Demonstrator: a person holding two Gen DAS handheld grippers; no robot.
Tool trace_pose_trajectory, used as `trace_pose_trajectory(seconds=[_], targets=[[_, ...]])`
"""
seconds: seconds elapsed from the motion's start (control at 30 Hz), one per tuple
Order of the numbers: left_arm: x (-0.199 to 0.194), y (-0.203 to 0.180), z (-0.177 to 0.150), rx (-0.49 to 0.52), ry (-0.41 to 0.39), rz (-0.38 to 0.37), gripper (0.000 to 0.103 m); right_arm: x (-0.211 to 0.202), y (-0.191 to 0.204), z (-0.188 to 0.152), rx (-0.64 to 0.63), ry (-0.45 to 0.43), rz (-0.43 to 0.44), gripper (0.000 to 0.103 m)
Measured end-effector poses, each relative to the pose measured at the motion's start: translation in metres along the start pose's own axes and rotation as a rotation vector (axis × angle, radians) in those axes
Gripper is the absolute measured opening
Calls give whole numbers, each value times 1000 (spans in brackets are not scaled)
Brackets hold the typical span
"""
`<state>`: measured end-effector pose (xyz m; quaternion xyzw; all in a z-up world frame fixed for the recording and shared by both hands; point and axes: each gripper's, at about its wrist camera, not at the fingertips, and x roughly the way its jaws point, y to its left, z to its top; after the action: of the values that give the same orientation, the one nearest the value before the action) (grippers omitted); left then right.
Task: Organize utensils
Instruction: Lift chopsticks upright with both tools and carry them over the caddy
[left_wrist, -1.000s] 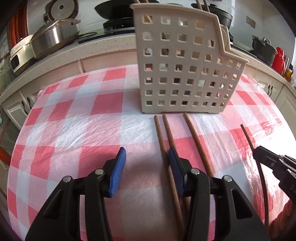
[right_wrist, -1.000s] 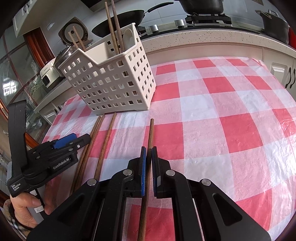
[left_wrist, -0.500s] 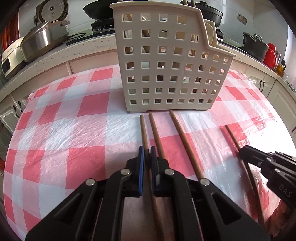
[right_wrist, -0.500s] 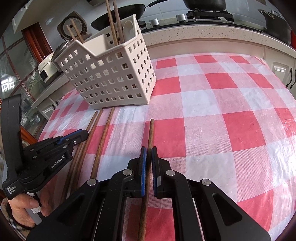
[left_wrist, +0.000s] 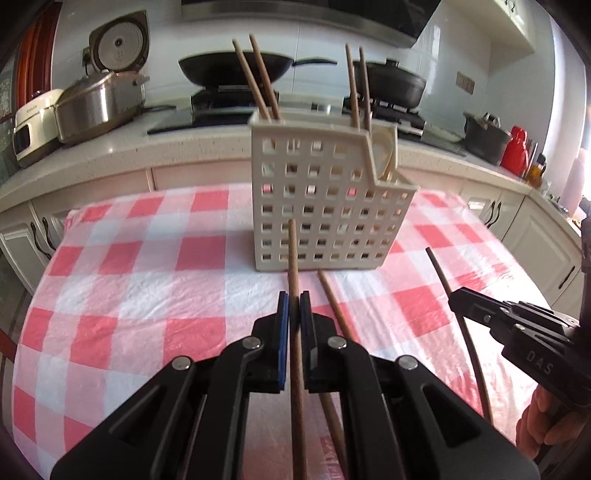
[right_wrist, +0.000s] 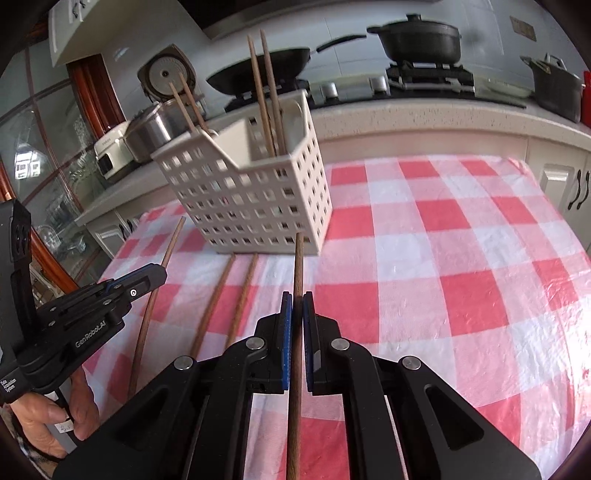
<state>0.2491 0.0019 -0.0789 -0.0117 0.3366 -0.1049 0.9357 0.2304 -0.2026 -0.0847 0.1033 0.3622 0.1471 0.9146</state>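
Observation:
The white perforated basket (left_wrist: 321, 206) (right_wrist: 251, 199) stands on the red-checked cloth with several chopsticks (left_wrist: 258, 74) (right_wrist: 264, 92) upright in it. My left gripper (left_wrist: 294, 299) is shut on a brown chopstick (left_wrist: 292, 251), held above the cloth with its tip toward the basket. My right gripper (right_wrist: 297, 299) is shut on another chopstick (right_wrist: 298, 258), also raised. Each gripper appears in the other's view: the right gripper (left_wrist: 456, 299) at the right, the left gripper (right_wrist: 159, 273) at the left. Two chopsticks (right_wrist: 218, 295) (right_wrist: 243, 291) lie on the cloth before the basket.
Behind the table runs a counter (left_wrist: 110, 158) with a rice cooker (left_wrist: 99, 103), a wok (left_wrist: 236, 68), black pots (right_wrist: 421, 37) (left_wrist: 484, 136) and a red bottle (left_wrist: 515, 147). Cabinet doors (right_wrist: 561, 184) stand at the right. A person's hand (right_wrist: 55, 417) holds the left gripper's handle.
My left gripper has shut on a chopstick and lifted it off the cloth. The right gripper, still shut on its chopstick, has risen too. Both views now sit higher and farther from the basket.

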Motion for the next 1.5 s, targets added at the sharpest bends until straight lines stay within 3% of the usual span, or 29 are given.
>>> trace_pose_trajectory(seconds=[0.27,0.7,1.03,1.5], targets=[[-53,0,5,-6,-143,-17,6,-39,22,11,-66,-134,18,6],[-118,1,-6,4,-303,-15,6,-83,53,12,-142,-246,17,6],[-149,-10,-17,38,-371,-5,6,-111,61,5,-156,-302,7,6],[-155,-12,-21,54,-395,13,6,-128,63,0,-167,-366,-8,6]])
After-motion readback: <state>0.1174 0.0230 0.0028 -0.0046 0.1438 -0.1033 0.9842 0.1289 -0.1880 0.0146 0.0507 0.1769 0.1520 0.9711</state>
